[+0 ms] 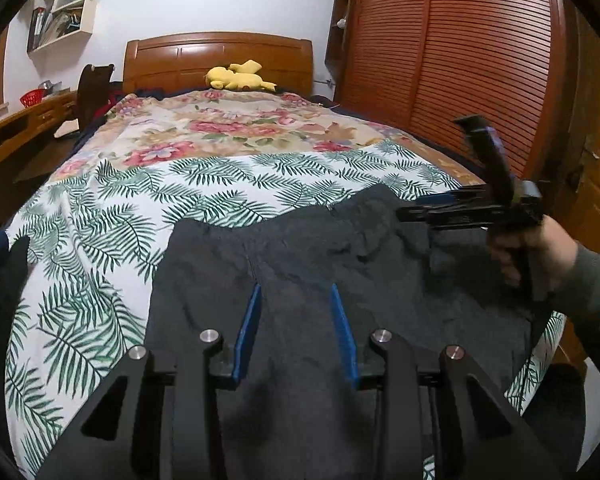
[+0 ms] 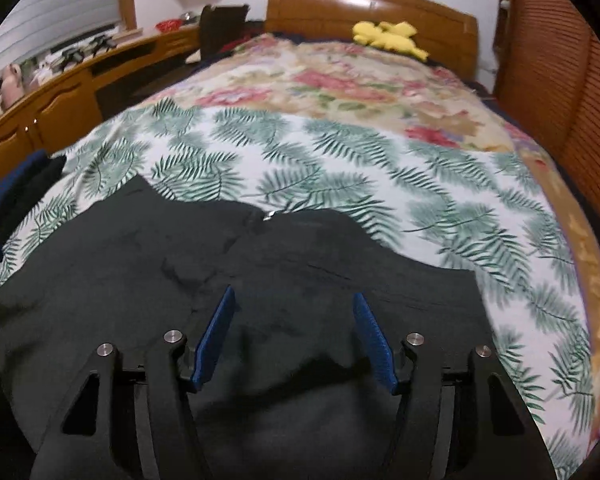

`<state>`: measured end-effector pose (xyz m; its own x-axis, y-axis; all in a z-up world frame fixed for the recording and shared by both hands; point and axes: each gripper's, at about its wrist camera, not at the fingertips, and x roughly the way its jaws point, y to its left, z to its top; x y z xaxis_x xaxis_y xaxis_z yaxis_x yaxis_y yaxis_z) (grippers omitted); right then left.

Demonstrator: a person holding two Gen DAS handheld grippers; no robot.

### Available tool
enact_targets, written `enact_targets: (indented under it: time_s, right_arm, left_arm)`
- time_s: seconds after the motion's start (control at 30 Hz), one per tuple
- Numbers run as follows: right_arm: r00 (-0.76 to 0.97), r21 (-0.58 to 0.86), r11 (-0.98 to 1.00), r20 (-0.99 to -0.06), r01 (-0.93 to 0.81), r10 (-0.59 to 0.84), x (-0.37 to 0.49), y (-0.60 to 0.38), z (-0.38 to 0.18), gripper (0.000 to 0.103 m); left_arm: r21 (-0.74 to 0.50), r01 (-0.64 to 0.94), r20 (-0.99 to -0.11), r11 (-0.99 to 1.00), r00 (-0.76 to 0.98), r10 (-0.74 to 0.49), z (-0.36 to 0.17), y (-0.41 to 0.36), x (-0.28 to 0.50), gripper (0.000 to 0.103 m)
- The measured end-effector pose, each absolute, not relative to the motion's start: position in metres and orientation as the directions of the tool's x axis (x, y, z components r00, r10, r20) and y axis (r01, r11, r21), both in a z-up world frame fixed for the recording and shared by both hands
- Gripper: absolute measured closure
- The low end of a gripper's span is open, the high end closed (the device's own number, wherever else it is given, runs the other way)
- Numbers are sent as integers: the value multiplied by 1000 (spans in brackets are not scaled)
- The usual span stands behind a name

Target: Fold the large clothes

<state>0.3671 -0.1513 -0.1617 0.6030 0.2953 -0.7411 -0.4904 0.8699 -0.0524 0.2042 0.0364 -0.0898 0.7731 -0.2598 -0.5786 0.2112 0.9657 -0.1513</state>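
Note:
A large dark grey garment (image 1: 300,248) lies spread on the near end of the bed, on a leaf-print sheet (image 1: 228,184). My left gripper (image 1: 295,290) hovers over its middle, blue pads apart and nothing pinched between them. In the right wrist view the same garment (image 2: 160,264) shows a small zip pull (image 2: 269,214) at its far edge. My right gripper (image 2: 294,294) stands wide open above the cloth. The left wrist view catches the right gripper (image 1: 452,210) from the side at the garment's right edge, held by a hand (image 1: 540,256).
A floral cover (image 1: 236,124) lies on the far half of the bed, with a yellow plush toy (image 1: 240,76) by the wooden headboard (image 1: 220,56). A slatted wardrobe (image 1: 460,60) stands right, a desk (image 2: 40,104) left. Dark blue clothes (image 2: 16,188) lie at the bed's left edge.

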Motion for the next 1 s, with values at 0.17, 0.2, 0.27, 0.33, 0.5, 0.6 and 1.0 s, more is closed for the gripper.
enact_targets:
  time_s: [0.17,0.2,0.27,0.33,0.5,0.6,1.0]
  right_arm:
    - [569,-62,890,-788,-452,235,395,-138,-186,53]
    - [565,-66,893,-794,-446,223,400,-137,-190,58]
    - [549,-59,893,-806,-446,221,409,-136,-198,70]
    - [538,-60,891,-815,-449,216,416,-133,-204,77]
    - [542,-90,886,-817,-454,195,429,-123,-209,82]
    - [544,-99,891,-819,-444,180,437,-121,-211,82]
    - [625,-74,904,-746,-421,230,417,-169,-161,46]
  left_arm:
    - [-149,208,-579,967,774,-256,-89,40,200,69]
    - [-147,207,-580,967,774,-254,-88,41,198,69]
    - [-143,205,-575,968,779,-250,-85,42,195,69]
    - [-145,206,-572,968,780,-252,-84,43,193,69]
    - [-137,196,-572,971,785,-239,-81,43,191,69]
    - [-132,194,-572,972,786,-234,-79,41,189,69]
    - [-113,204,-571,972,788,-232,-73,34,178,69]
